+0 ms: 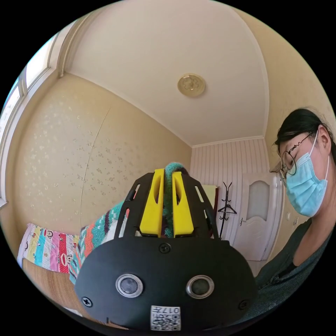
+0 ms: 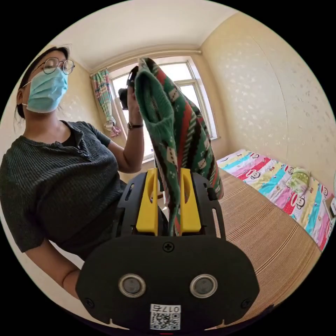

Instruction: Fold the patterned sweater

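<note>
The patterned sweater (image 2: 182,129) is thick ribbed knit, soft and matt. Each gripper's 2 jaws look like smooth yellow plastic on a matt black body. The mat (image 2: 259,224) looks finely ribbed and woven; the bedsheet (image 2: 280,182) is printed cloth.

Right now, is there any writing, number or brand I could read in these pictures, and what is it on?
On the left tool, a white sticker: square code and short print, too small to read.
On the right tool, a white sticker: the same.
On the sweater and bedsheet: patterns, no words.
</note>
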Demonstrator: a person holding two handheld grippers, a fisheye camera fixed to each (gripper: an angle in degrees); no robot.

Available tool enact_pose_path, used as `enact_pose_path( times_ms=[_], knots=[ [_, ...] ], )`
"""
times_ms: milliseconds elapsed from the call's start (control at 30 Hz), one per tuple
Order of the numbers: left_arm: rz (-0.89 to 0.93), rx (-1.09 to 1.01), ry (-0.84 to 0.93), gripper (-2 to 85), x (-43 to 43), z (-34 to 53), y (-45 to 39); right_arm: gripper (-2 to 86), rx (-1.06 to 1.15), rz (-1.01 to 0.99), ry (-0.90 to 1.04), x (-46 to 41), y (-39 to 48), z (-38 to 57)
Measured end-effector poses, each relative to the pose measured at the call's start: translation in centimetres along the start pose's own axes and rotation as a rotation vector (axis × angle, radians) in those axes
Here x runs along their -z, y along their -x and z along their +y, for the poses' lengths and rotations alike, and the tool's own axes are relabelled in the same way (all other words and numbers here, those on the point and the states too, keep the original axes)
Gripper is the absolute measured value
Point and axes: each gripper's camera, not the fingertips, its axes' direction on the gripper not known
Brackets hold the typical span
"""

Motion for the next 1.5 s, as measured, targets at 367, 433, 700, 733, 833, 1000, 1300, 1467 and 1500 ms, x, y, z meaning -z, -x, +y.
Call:
enact_pose_path(
  times_ms=[367, 433, 700, 733, 833, 1000, 1300, 1467, 1500],
  knots=[
    [-0.230, 0.013, 0.036, 4.1, 2.5, -6.5, 7.0, 4.5, -0.041, 0.058, 0.172, -0.4, -1.5, -8.5],
    [-0.218, 0.018, 0.112, 4.2, 3.1, -7.4, 10.1, 3.9, -0.095, 0.227, 0.049, 7.3, -2.0, -9.9],
    [-0.016, 0.109, 0.431, 4.3, 7.0, -4.0, 21.4, 3.2, -0.121, 0.568, -0.261, 24.6, 6.0, -13.5],
    [0.041, 0.113, 0.451, 4.3, 7.4, -3.6, 22.4, 3.1, -0.099, 0.577, -0.281, 26.5, 7.4, -14.8],
    [0.152, 0.184, 0.475, 4.3, 7.5, -4.1, 25.5, 3.2, -0.020, 0.651, -0.358, 31.2, 11.1, -19.2],
    [0.278, 0.154, 0.479, 4.4, 3.4, -7.7, 30.0, 3.2, -0.082, 0.834, -0.427, 37.6, 10.0, -27.8],
    [-0.140, 0.579, 1.025, 6.1, -24.1, 5.7, 58.1, 3.9, -0.628, 0.813, 0.302, 34.0, -39.0, -33.7],
    [-0.657, 0.771, 1.109, 7.8, -27.2, 21.8, 68.0, 2.9, -0.752, 0.781, 0.493, 28.5, -47.3, -25.1],
    [-0.645, 0.751, 1.133, 7.7, -27.4, 23.4, 67.7, 2.4, -0.724, 0.737, 0.543, 26.5, -47.1, -23.1]
  ],
)
